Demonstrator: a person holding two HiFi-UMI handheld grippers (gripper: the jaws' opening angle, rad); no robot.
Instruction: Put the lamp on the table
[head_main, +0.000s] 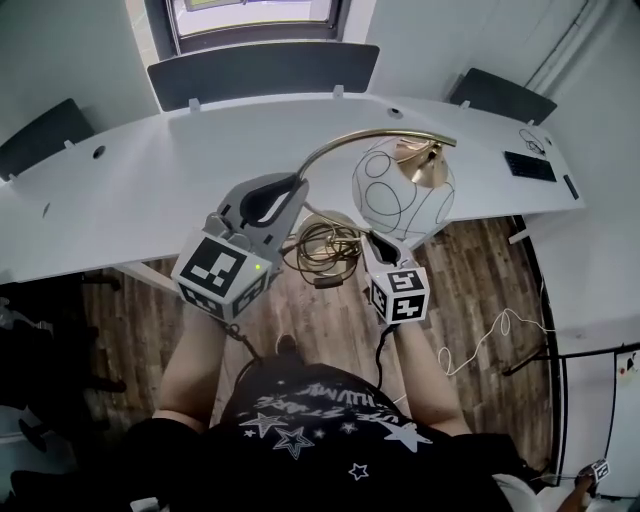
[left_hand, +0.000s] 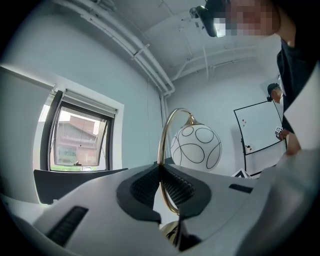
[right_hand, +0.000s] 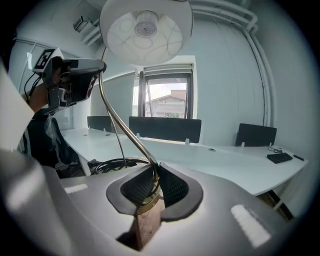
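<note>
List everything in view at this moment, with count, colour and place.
Lamp: one, white black-ringed globe, gold stem, held over the floor, short of the table.
Cord: one, dark, coiled under the lamp.
Table: one, white, curved, ahead.
Panels: three, dark, along the table's far edge.
Keyboard: one, black, table's right end.
Window: one, dark-framed, behind the table.
Floor: brown wood, below.
Left gripper: grey, jaws shut on the stem.
Right gripper: grey, jaws shut on the stem's lower end.
</note>
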